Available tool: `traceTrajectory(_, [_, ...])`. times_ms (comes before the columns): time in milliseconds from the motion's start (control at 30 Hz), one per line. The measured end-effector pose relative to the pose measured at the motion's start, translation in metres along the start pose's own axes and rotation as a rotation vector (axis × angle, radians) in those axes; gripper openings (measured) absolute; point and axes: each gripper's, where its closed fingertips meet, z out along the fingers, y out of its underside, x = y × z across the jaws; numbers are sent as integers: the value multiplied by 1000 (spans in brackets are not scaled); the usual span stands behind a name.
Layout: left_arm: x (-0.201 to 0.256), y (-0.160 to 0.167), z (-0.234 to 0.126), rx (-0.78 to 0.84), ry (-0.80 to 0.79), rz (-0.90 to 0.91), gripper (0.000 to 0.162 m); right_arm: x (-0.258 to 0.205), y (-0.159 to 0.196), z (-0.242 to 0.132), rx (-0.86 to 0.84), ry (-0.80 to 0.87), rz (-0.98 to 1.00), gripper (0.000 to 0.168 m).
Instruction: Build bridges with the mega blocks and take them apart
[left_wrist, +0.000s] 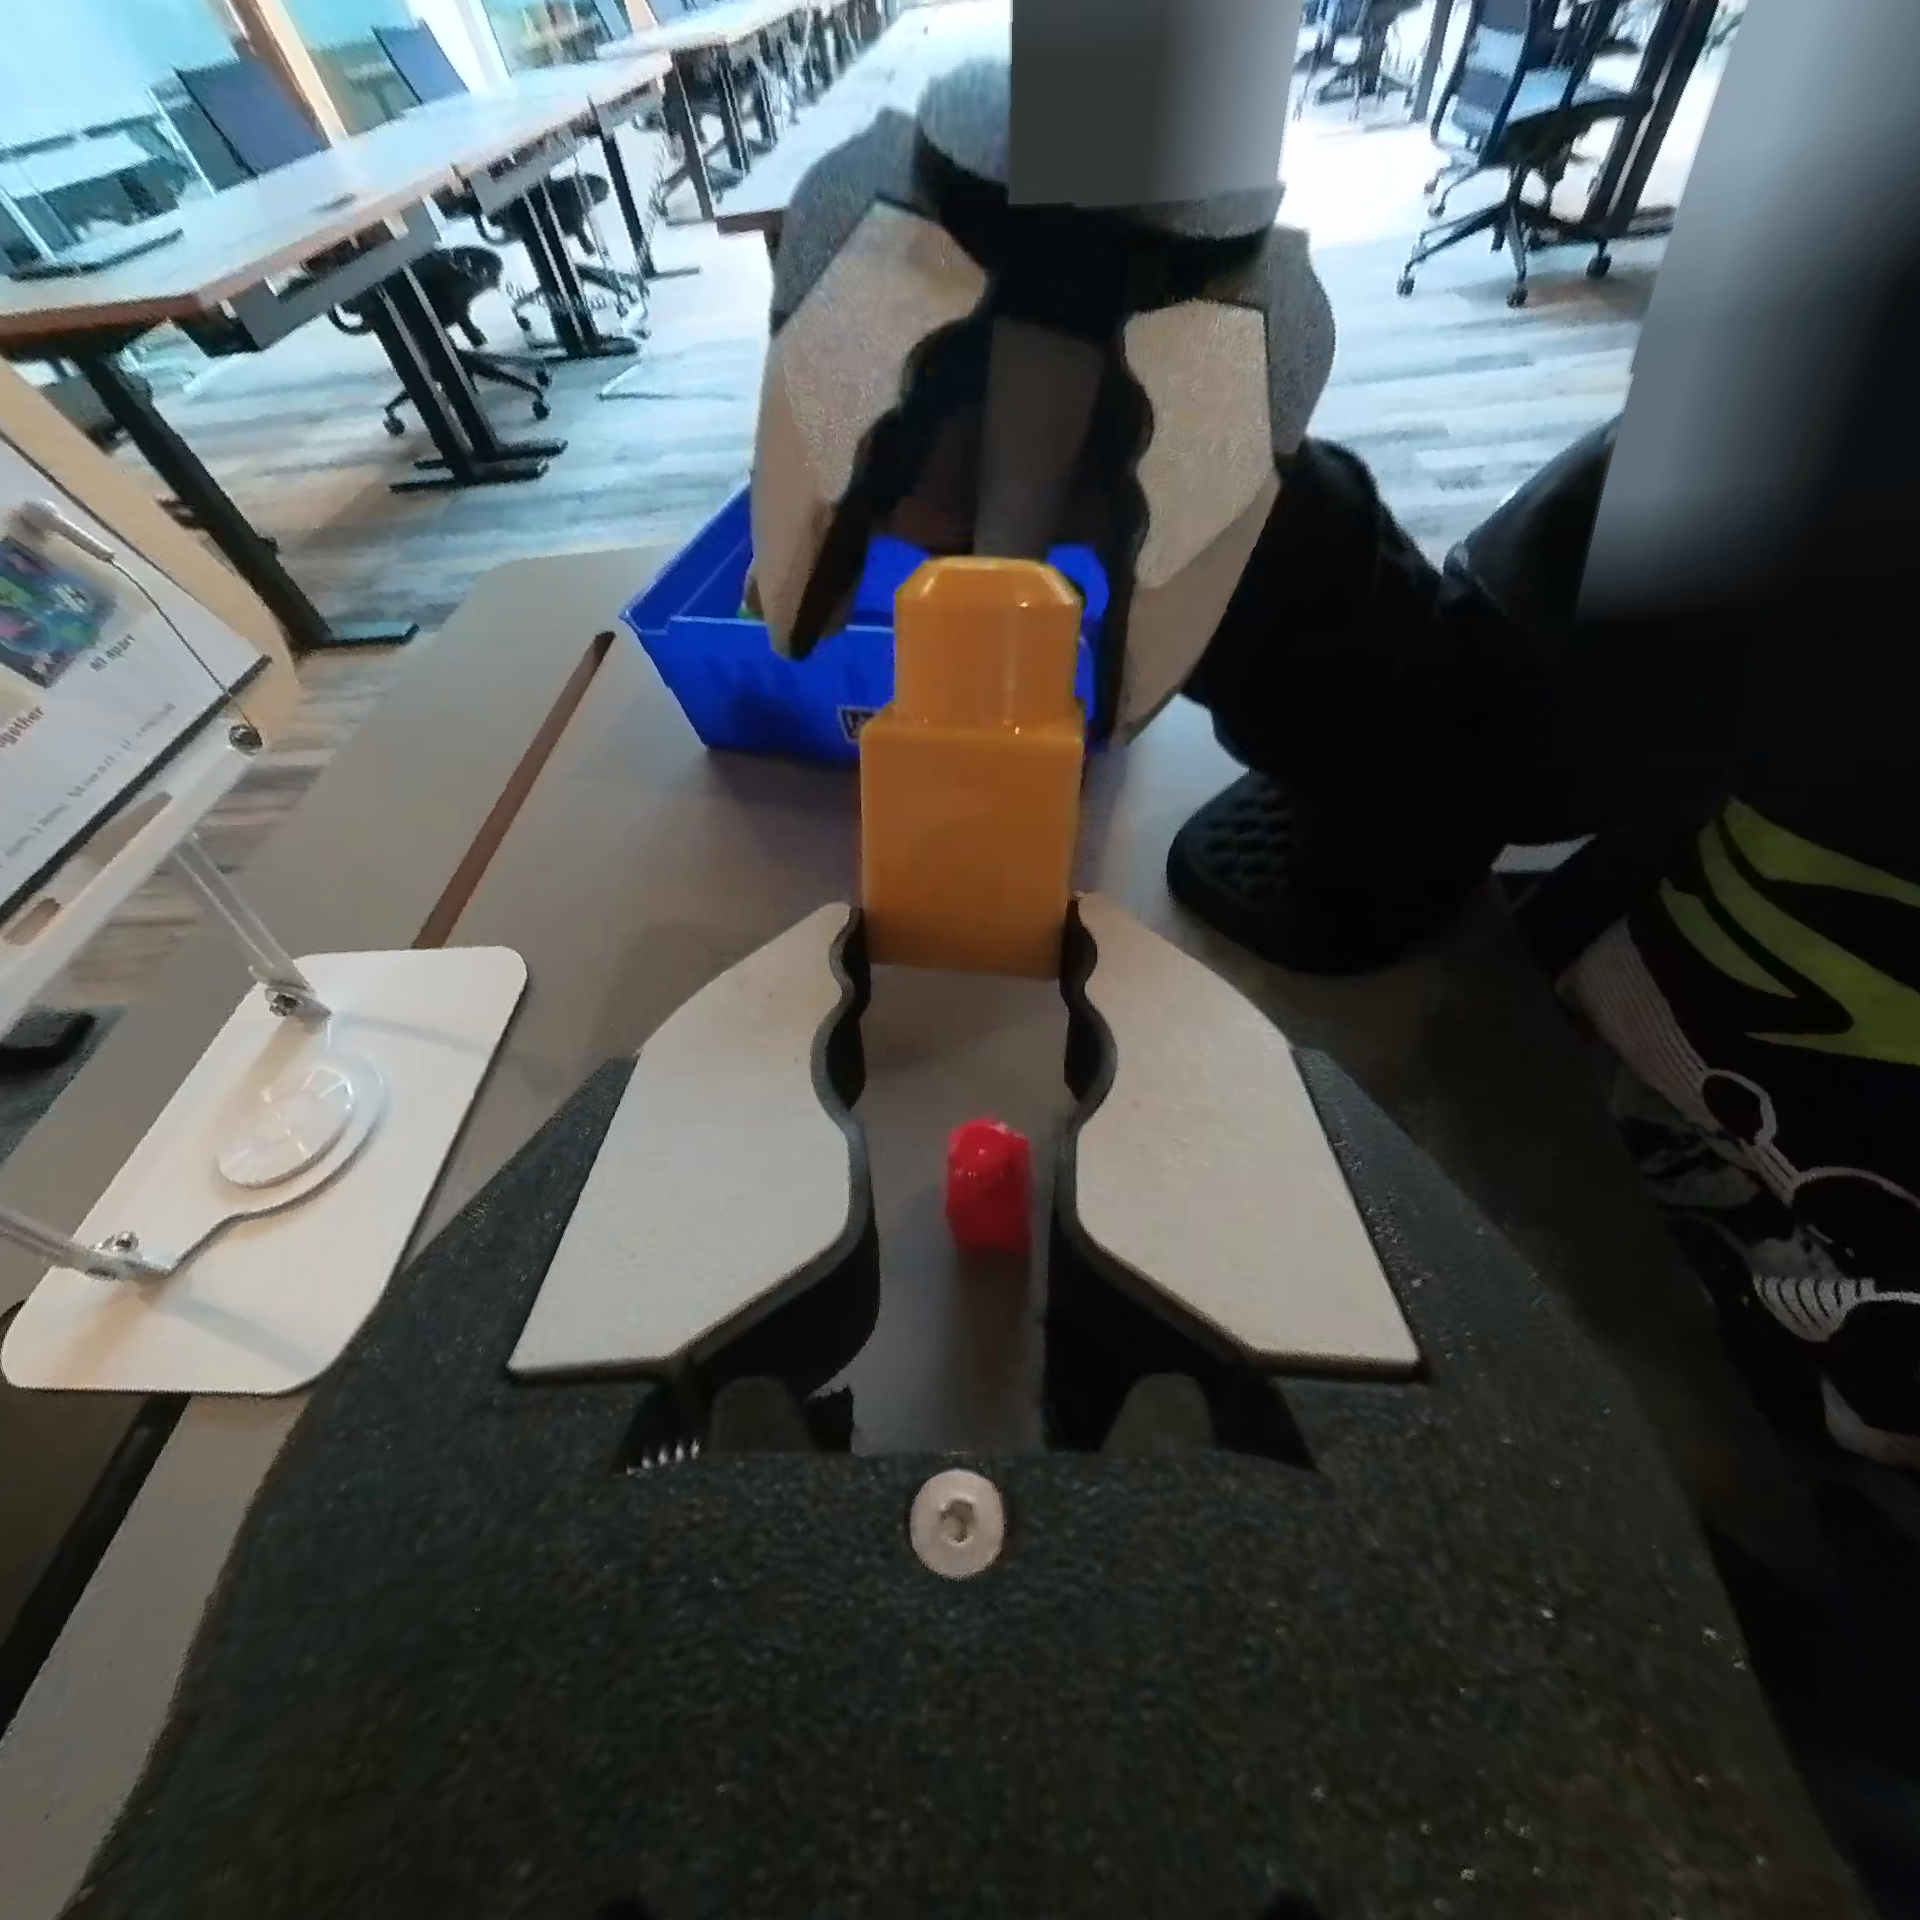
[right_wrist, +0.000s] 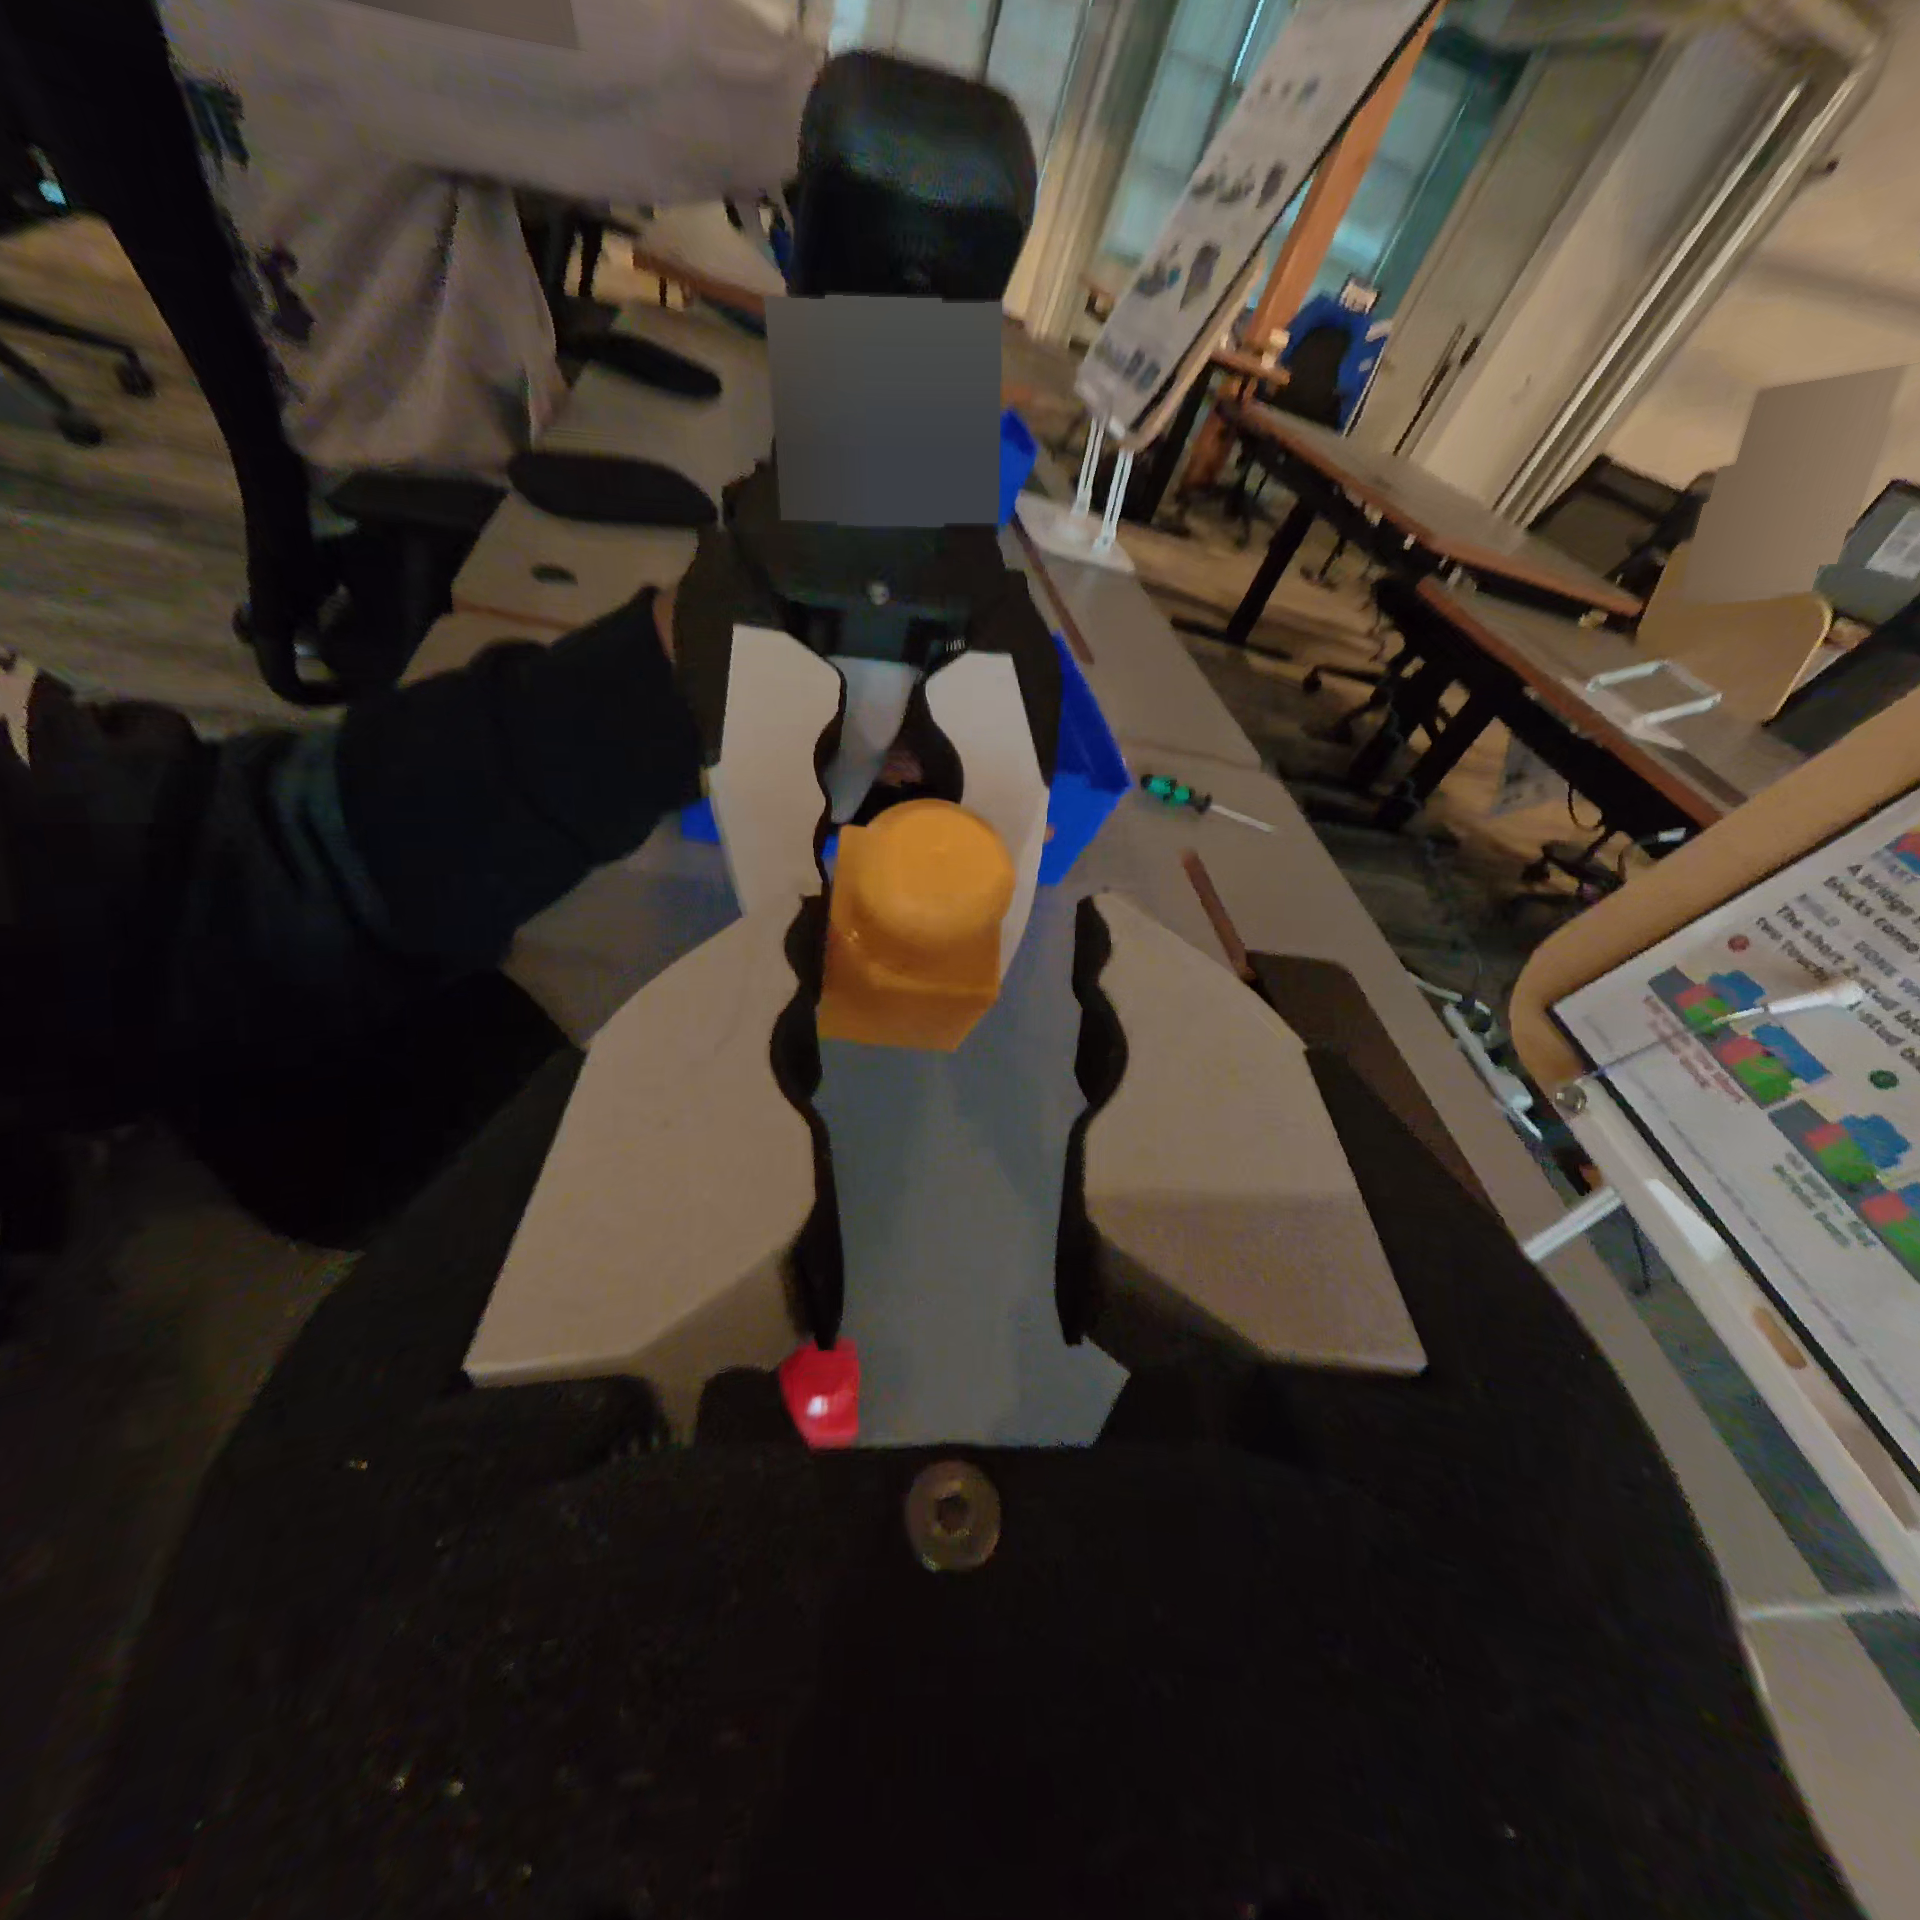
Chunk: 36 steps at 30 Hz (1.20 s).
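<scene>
- Nearest to us in the left wrist view sits a small red block (left_wrist: 987, 1184) on the grey table (left_wrist: 623, 831), low between our left gripper (left_wrist: 966, 935) fingers and touching neither.
- We have the left gripper clamped on the base of an orange block (left_wrist: 971, 821), which stands stud-up beyond the fingertips.
- Farther off, our right gripper (left_wrist: 956, 623) faces us with its tongs apart, reaching down on either side of the orange stud; a blue bin (left_wrist: 748, 675) lies just behind it.
- From the right wrist view, the orange block (right_wrist: 914, 925) sits near the fingertips of the right gripper (right_wrist: 945, 956), close against the left finger, with a clear gap on the right, so nothing is held here.
- We judge this a hand-over or a two-handed hold on one mega block.
- Risk: the right tongs are off-centre, so closing could push the block sideways and twist it out of the left grip.
- Risk: letting go with the left too soon would drop the block toward the red block (right_wrist: 821, 1392) below.
- A screwdriver (right_wrist: 1184, 800) lies far right, well apart.
</scene>
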Motion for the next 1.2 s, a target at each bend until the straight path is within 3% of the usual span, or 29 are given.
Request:
traceTrajectory(200, [4,13,8,-83,16,21,36,-9,17,5,-128,-37,-11,41])
traceTrajectory(433, [-1,14,6,-89,-21,34,36,-10,21,5,-159,-44,-13,33])
traceTrajectory(633, [-19,10,-31,-62,-183,37,34,-8,43,-9,-307,-37,-85,33])
traceTrajectory(833, [-43,8,-88,-33,-431,-18,36,-13,88,-10,-496,-128,-123,33])
traceTrajectory(1033, [-46,5,-125,24,-546,-32,38,-37,167,-14,-600,-174,-8,33])
traceTrajectory(1200, [-43,-3,-143,70,-601,-6,39,-44,207,-12,-657,-191,22,33])
